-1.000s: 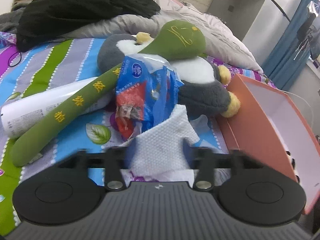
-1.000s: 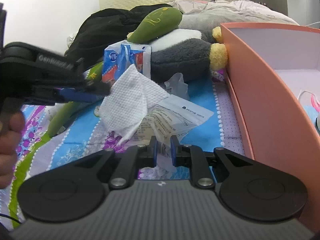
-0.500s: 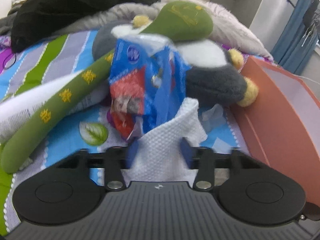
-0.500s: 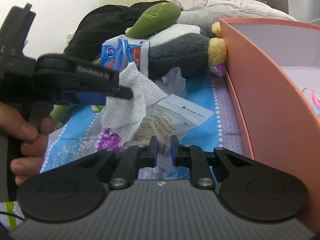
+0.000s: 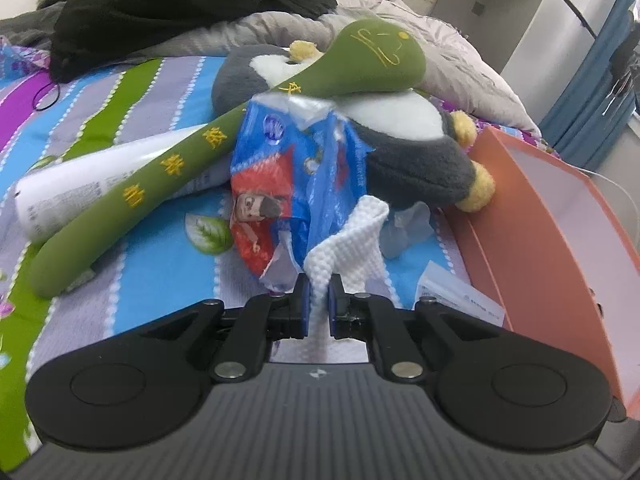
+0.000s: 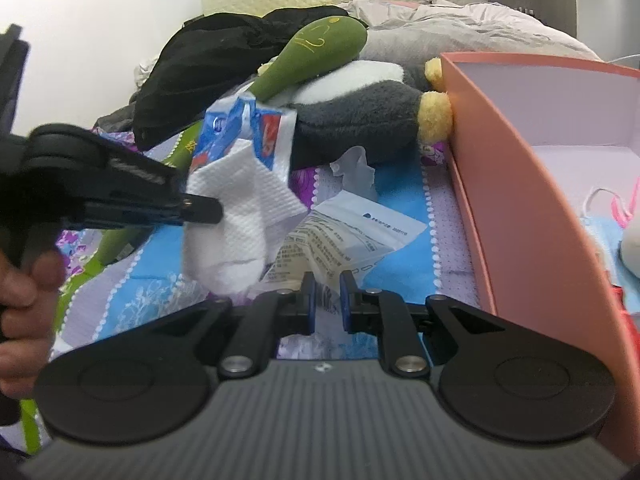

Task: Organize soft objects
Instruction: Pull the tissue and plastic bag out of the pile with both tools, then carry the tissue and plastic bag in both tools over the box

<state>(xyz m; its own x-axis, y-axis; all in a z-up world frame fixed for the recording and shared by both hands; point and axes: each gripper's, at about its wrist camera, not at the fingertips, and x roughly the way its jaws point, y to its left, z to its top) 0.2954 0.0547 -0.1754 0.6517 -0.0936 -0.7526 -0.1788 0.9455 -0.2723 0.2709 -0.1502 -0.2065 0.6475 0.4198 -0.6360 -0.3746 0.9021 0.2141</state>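
Note:
My left gripper (image 5: 319,294) is shut on a white textured cloth (image 5: 352,236), which also shows in the right wrist view (image 6: 240,216), where the left gripper (image 6: 200,208) reaches in from the left. My right gripper (image 6: 327,300) is shut on a clear plastic packet (image 6: 352,236) lying on the bed. Behind them lie a blue and red plastic bag (image 5: 296,176), a green plush stick (image 5: 192,160) and a grey and white plush penguin (image 5: 404,140).
An orange open box (image 5: 560,216) stands at the right; in the right wrist view (image 6: 520,184) it holds several items. A white tube (image 5: 100,176), black clothing (image 5: 180,4) and a grey duvet (image 5: 460,60) lie on the striped bedsheet (image 5: 120,92).
My left gripper's jaws have closed on the white cloth, which they earlier straddled open. The cloth now hangs bunched from them. My right gripper has stayed shut on the packet.

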